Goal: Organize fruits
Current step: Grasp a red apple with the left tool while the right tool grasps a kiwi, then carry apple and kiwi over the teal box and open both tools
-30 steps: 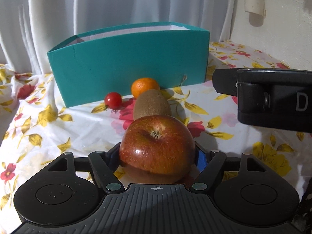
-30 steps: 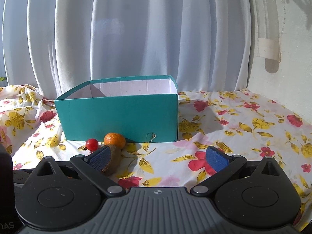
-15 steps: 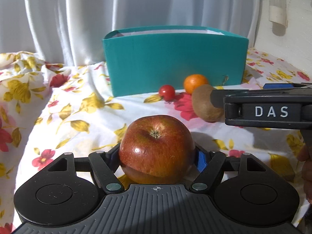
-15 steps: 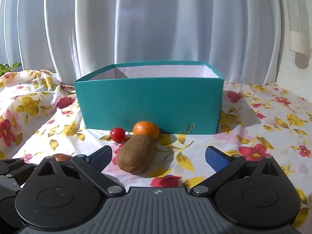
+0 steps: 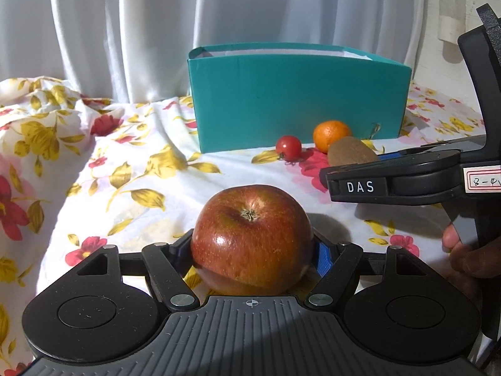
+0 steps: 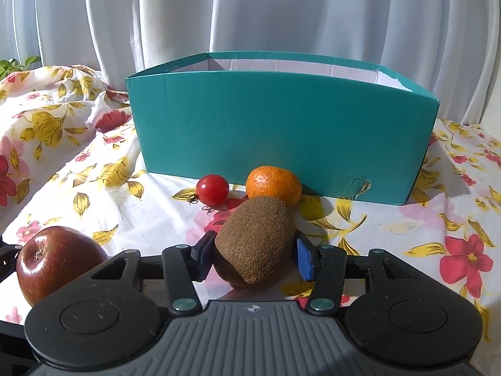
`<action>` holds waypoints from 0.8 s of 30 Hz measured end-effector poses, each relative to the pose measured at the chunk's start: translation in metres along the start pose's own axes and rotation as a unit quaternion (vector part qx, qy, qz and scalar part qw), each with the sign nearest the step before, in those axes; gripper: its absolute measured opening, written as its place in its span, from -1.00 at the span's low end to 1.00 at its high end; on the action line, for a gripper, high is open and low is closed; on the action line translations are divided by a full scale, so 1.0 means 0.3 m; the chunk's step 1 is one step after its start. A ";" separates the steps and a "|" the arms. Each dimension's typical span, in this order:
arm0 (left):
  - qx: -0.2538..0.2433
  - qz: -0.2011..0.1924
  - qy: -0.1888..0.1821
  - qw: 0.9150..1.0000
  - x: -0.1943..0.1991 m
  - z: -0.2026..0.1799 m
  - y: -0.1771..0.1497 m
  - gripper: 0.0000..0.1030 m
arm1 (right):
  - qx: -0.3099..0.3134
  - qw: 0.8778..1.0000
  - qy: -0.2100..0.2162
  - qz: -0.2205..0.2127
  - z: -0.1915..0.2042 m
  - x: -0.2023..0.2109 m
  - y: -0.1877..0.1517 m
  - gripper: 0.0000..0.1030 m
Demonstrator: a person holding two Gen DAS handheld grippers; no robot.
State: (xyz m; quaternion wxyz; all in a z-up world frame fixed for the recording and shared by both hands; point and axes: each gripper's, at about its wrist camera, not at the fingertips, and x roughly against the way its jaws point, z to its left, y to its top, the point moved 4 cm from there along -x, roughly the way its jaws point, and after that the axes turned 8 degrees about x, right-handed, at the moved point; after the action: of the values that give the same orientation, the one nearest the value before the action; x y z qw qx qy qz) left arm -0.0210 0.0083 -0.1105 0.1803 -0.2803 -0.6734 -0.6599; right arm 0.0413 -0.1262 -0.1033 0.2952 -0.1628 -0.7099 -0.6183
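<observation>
We hold the left gripper (image 5: 252, 250) clenched on the red apple (image 5: 252, 241), and the jaws of the right gripper (image 6: 253, 255) have just been closing around the brown kiwi (image 6: 255, 241), which now sits between the blue pads (image 6: 304, 260). The pads look to be touching its sides, so we judge it as grasped, though only lightly. To do this step well, we should let the pads settle on the middle of the kiwi before lifting, because it lies tilted and its skin is fuzzy and soft; too much pressure may bruise it, and too little may let it roll out. Then we can raise both fruits above the rim of the teal box (image 6: 281, 131) and put them inside. The kiwi is in front of the box, just before the orange mandarin (image 6: 273, 185); the cherry tomato (image 6: 213, 189) lies near the box wall too. The apple is further from the box, shiny, dark red with fine speckles.
</observation>
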 end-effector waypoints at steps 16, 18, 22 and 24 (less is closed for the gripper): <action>-0.006 -0.017 -0.025 1.000 0.092 -0.071 0.241 0.50 | -0.033 0.998 -0.043 -0.019 -0.165 0.251 0.091 0.00; 0.003 -0.027 -0.024 0.999 0.097 -0.084 0.336 0.50 | -0.044 0.997 -0.045 -0.037 -0.199 0.292 0.146 0.00; 0.004 -0.075 -0.004 0.997 0.124 -0.121 0.525 0.50 | -0.050 0.994 -0.059 -0.076 -0.268 0.342 0.285 0.00; 0.014 -0.091 0.000 0.996 0.139 -0.140 0.627 0.50 | -0.046 0.993 -0.064 -0.090 -0.296 0.353 0.356 0.00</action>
State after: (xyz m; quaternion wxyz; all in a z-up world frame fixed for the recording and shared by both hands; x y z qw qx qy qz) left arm 0.0571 -0.0327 0.0658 0.1236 -0.2153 -0.7053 -0.6641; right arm 0.0425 -0.2073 0.0511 0.1851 -0.1508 -0.7098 -0.6628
